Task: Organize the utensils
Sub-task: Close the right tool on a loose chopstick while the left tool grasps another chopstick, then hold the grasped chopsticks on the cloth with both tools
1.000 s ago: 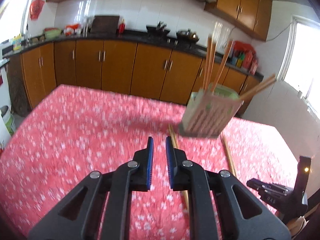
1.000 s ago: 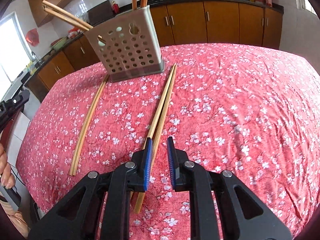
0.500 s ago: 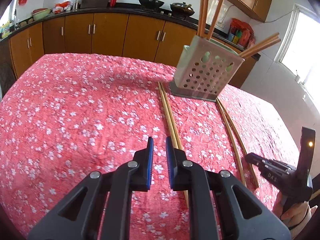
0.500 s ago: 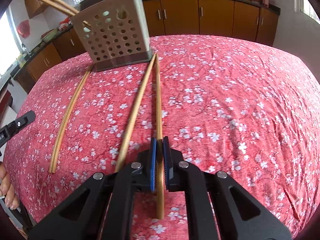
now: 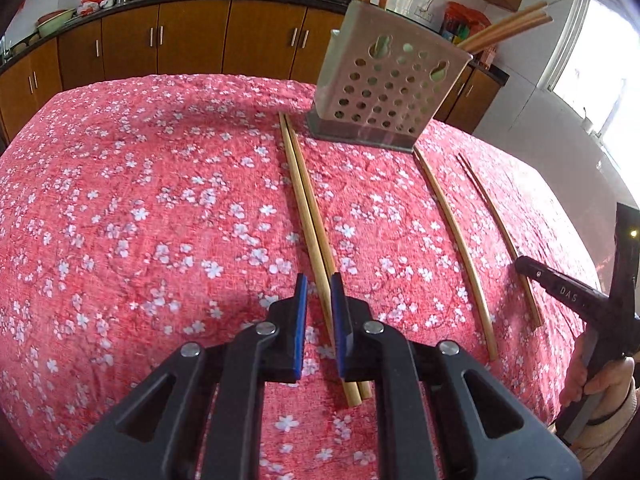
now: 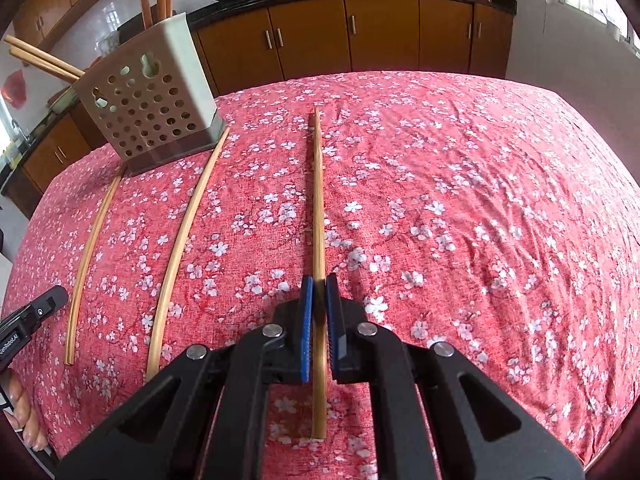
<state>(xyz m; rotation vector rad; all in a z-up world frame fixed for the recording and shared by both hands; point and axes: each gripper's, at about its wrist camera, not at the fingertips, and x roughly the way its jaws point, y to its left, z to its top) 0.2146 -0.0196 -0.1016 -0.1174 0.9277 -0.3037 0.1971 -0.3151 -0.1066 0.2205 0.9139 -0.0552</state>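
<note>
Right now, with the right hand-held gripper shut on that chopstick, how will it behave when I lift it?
The chopstick looks thin, wooden and straight, so probably stiff and light. The right hand-held gripper grips near one end, so the long free end may droop or pivot. Smooth and round, it might slip.

Both wrist cameras look forward low over the red floral tablecloth [image 5: 160, 200] toward the kitchen cabinets [image 6: 384, 36], sharing the perforated utensil holder [image 5: 384, 92] and loose chopsticks [image 6: 180, 240] from opposite sides.

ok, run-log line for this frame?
left gripper: open, straddling chopstick pair | right gripper: shut on single chopstick | holder: upright
</note>
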